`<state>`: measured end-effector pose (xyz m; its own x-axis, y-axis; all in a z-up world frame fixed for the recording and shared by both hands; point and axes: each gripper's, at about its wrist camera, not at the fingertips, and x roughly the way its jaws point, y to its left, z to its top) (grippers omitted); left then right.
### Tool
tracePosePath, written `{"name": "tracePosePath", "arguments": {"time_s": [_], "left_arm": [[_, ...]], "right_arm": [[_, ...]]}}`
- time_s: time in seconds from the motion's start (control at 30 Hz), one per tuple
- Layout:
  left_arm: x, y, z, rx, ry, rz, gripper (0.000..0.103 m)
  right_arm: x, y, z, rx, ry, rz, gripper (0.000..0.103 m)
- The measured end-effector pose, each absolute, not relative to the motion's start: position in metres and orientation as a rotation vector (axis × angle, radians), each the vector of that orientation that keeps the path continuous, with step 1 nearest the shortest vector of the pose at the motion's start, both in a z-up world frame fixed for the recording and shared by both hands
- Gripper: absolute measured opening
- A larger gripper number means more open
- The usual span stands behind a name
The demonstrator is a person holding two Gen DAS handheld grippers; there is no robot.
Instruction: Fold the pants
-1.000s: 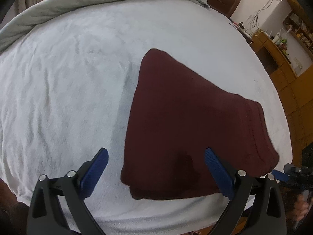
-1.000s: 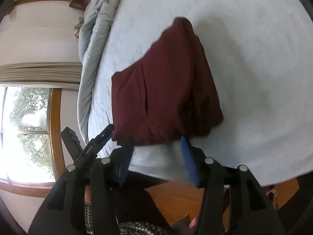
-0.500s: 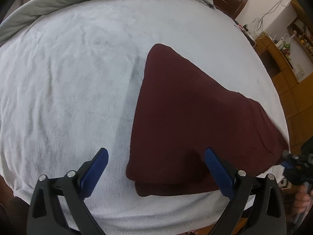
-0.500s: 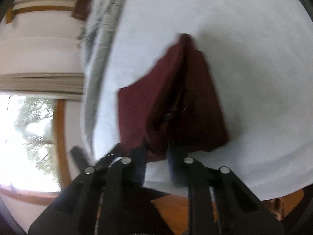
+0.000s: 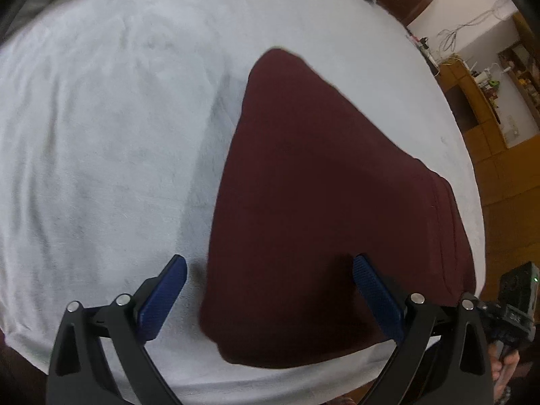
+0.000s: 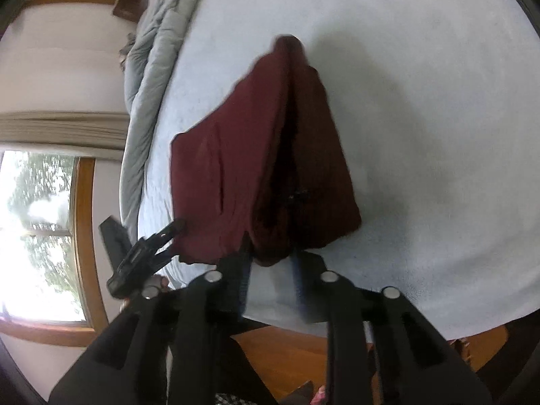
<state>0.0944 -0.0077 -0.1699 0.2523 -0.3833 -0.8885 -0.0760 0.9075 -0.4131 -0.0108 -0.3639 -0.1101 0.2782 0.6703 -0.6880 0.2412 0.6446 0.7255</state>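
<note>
Pants in dark maroon lie folded on the bed, near its front edge and toward its right side, forming a broad wedge that narrows to a rounded tip farther up the pale blue-white blanket. In the right wrist view the pants show a deep lengthwise crease, and the near bunched end is lifted slightly off the blanket. A rumpled grey duvet is heaped along the far side of the bed, next to the wall with a wood-framed window. Wooden cabinets stand beyond the bed on the right.

The left gripper hovers over the near edge of the pants with its blue pads spread wide, gripping nothing. The right gripper has its fingers drawn close around the bunched near end of the pants; blur hides whether they actually pinch the cloth.
</note>
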Motion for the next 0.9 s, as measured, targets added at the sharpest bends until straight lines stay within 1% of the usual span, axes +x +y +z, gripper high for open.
{"name": "tracePosePath", "arguments": {"time_s": [0.03, 0.07, 0.1, 0.13, 0.2, 0.27, 0.33, 0.43, 0.47, 0.5, 0.53, 0.57, 0.6, 0.7, 0.77, 0.87, 0.9], "left_arm": [[0.095, -0.005, -0.171, -0.440, 1.318, -0.231, 0.099], [0.096, -0.003, -0.173, -0.474, 1.324, -0.250, 0.099], [0.096, 0.004, -0.177, -0.551, 1.341, -0.273, 0.099], [0.095, 0.008, -0.181, -0.595, 1.358, -0.273, 0.099], [0.095, 0.015, -0.187, -0.651, 1.372, -0.279, 0.099], [0.097, 0.014, -0.189, -0.648, 1.379, -0.288, 0.099], [0.099, 0.009, -0.189, -0.616, 1.391, -0.289, 0.099], [0.102, -0.001, -0.187, -0.567, 1.400, -0.283, 0.099], [0.103, -0.004, -0.186, -0.552, 1.402, -0.282, 0.099], [0.103, -0.005, -0.185, -0.546, 1.404, -0.281, 0.099], [0.104, -0.004, -0.183, -0.544, 1.405, -0.282, 0.099], [0.104, -0.004, -0.181, -0.541, 1.407, -0.284, 0.099], [0.104, -0.006, -0.179, -0.537, 1.406, -0.288, 0.099], [0.098, -0.009, -0.170, -0.525, 1.391, -0.319, 0.099], [0.096, -0.003, -0.171, -0.510, 1.384, -0.307, 0.099], [0.104, 0.012, -0.178, -0.578, 1.391, -0.280, 0.099], [0.105, 0.013, -0.179, -0.599, 1.391, -0.283, 0.099]], "right_arm": [[-0.011, -0.364, -0.106, 0.877, 1.291, 0.346, 0.033], [-0.012, -0.366, -0.099, 0.865, 1.287, 0.356, 0.045], [-0.011, -0.365, -0.092, 0.853, 1.277, 0.352, 0.048], [-0.012, -0.368, -0.086, 0.838, 1.261, 0.344, 0.050], [-0.009, -0.377, -0.080, 0.823, 1.247, 0.319, 0.064], [-0.002, -0.382, -0.080, 0.804, 1.243, 0.304, 0.065], [0.009, -0.382, -0.086, 0.805, 1.258, 0.301, 0.072], [0.029, -0.374, -0.107, 0.774, 1.318, 0.289, 0.073], [0.035, -0.369, -0.117, 0.774, 1.339, 0.291, 0.066], [0.039, -0.366, -0.123, 0.789, 1.349, 0.304, 0.044], [0.041, -0.363, -0.128, 0.807, 1.366, 0.317, 0.034], [0.041, -0.361, -0.127, 0.803, 1.367, 0.329, 0.021], [0.041, -0.360, -0.121, 0.780, 1.353, 0.350, 0.017], [0.033, -0.365, -0.102, 0.727, 1.311, 0.375, 0.015], [0.030, -0.375, -0.113, 0.729, 1.336, 0.319, 0.015], [0.027, -0.381, -0.131, 0.792, 1.344, 0.324, 0.017], [0.027, -0.379, -0.129, 0.776, 1.335, 0.333, 0.021]]}}
